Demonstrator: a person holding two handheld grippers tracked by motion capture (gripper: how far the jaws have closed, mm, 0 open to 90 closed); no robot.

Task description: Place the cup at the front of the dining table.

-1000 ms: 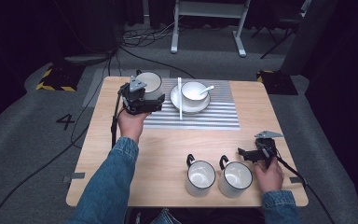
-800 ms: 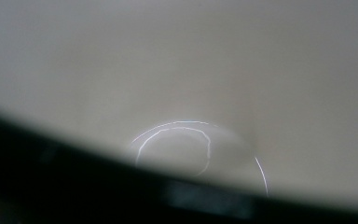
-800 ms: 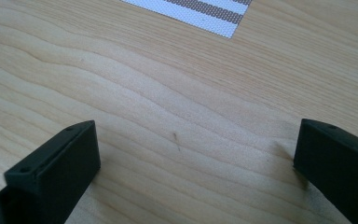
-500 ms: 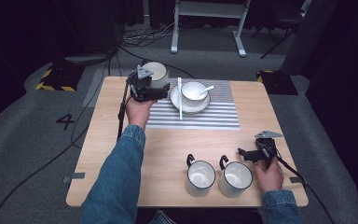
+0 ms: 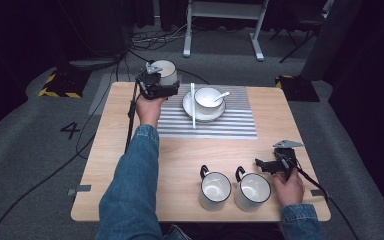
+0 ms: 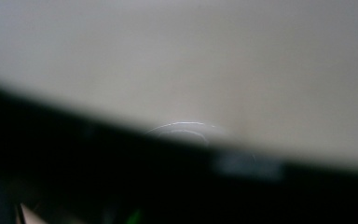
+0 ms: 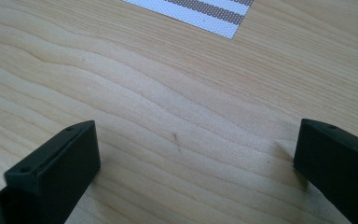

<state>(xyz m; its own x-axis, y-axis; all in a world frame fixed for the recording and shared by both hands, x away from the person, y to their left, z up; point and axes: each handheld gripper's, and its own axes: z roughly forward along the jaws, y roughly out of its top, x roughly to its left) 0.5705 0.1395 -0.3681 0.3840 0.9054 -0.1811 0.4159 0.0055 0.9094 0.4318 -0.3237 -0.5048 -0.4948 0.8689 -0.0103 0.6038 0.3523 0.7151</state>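
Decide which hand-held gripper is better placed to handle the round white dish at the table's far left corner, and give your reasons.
Left. The left hand-held gripper is right at the white dish, whose pale surface looms close in the left gripper view. The right hand-held gripper rests open beside the mugs, far off.

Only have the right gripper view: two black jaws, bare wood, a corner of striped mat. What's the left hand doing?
Observer: In the high view the left gripper is at the far left corner of the table, up against a round whitish dish.
Operator: Is it gripping the dish?
Observer: Cannot tell. The left gripper view is a close pale blur.
Operator: What's on the mat?
Observer: A plate carrying a bowl with a spoon in it, and a white stick lying across the plate's left side.
Operator: Anything near my right gripper?
Observer: Two white mugs, side by side just to its left.
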